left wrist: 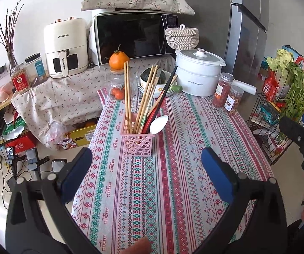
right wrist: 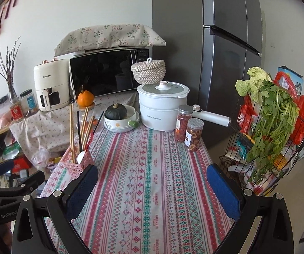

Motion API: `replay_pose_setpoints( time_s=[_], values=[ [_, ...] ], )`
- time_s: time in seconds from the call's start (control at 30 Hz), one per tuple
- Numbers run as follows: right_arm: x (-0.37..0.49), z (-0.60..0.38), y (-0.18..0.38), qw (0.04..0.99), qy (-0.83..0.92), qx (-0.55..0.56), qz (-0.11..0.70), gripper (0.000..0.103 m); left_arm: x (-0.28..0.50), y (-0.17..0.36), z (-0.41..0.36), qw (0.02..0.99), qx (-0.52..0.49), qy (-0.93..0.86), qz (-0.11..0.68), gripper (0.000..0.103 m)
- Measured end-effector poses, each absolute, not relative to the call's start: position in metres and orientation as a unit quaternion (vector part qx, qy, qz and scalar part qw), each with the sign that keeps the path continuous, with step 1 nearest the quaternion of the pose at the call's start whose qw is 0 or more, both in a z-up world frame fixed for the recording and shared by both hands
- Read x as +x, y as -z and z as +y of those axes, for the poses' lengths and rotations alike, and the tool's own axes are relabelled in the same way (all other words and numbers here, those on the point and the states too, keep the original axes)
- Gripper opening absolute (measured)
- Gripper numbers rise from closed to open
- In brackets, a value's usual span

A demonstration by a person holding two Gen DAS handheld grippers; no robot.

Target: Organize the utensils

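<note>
One pink basket [left wrist: 138, 142] holds one white spoon [left wrist: 158, 123] among several chopsticks [left wrist: 127, 97]. Left gripper [left wrist: 146, 173] and right gripper [right wrist: 152, 187] both gape wide, pinching nothing

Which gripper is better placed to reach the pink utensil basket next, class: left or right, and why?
Left, probably. The pink basket sits straight ahead of the open left gripper, roughly centred between its fingers. For the open right gripper, the basket lies off to its left side, beyond its left finger.
</note>
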State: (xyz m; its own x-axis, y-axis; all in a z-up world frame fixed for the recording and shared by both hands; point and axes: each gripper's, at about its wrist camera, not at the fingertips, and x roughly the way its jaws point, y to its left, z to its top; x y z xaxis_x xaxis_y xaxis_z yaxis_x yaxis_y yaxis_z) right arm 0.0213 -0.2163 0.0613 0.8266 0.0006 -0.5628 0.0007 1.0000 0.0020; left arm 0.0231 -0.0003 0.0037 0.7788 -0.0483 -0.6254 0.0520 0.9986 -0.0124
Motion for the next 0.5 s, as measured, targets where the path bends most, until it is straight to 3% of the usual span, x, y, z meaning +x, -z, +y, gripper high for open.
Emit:
replay_pose_setpoints(
  time_s=[0.5],
  values=[
    [0.0244, -0.2078, -0.0507, 0.951, -0.018, 0.001, 0.31, 0.103, 0.0217, -0.0034, -0.001, 0.944, 0.005, 0.027, 0.33, 0.102]
  ],
)
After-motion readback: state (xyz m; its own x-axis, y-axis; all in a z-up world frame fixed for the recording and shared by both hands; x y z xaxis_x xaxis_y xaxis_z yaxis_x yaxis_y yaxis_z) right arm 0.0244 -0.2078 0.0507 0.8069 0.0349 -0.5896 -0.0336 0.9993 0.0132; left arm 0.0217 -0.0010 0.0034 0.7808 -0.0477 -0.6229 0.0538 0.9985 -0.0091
